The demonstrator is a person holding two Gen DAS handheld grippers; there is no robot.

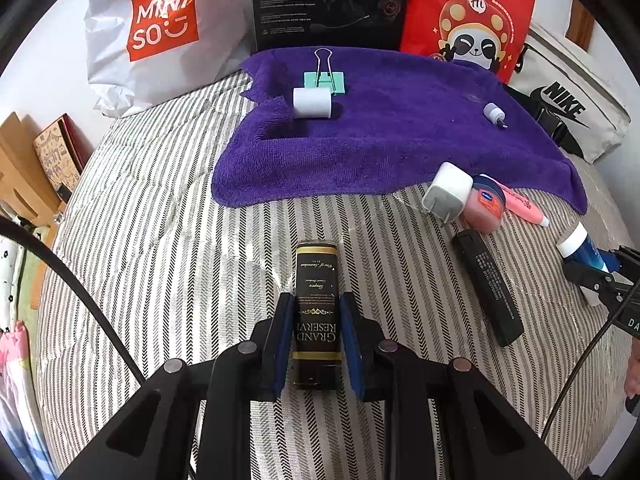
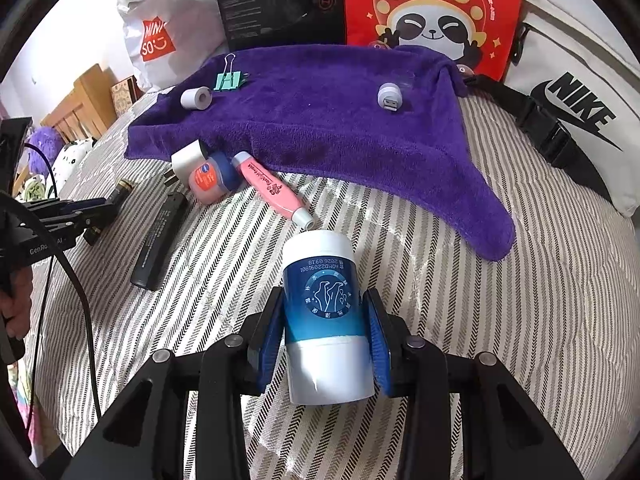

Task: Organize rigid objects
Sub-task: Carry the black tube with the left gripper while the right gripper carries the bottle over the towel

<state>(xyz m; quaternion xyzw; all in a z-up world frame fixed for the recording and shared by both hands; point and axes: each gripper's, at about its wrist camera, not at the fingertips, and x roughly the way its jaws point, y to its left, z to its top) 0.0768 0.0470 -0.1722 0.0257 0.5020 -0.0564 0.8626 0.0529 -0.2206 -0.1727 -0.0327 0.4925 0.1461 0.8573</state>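
My left gripper (image 1: 318,304) is shut on a black "Grand Reserve" tube (image 1: 317,280) just above the striped bedcover (image 1: 160,208). My right gripper (image 2: 323,300) is shut on a blue-and-white bottle (image 2: 322,312); it also shows at the right edge of the left wrist view (image 1: 580,246). A purple towel (image 1: 380,132) at the back carries a white roll (image 1: 312,102), a green binder clip (image 1: 325,80) and a small USB plug (image 1: 494,114). At its front edge lie a white charger (image 1: 446,192), a Vaseline jar (image 1: 486,204), a pink tube (image 1: 524,208) and a black bar (image 1: 488,284).
Behind the towel stand a white Miniso bag (image 1: 160,36), a black box (image 1: 332,0) and a red panda bag (image 1: 472,12). A Nike bag (image 1: 568,112) lies at the right. A wooden headboard (image 1: 20,184) and a cable (image 1: 80,276) are at the left.
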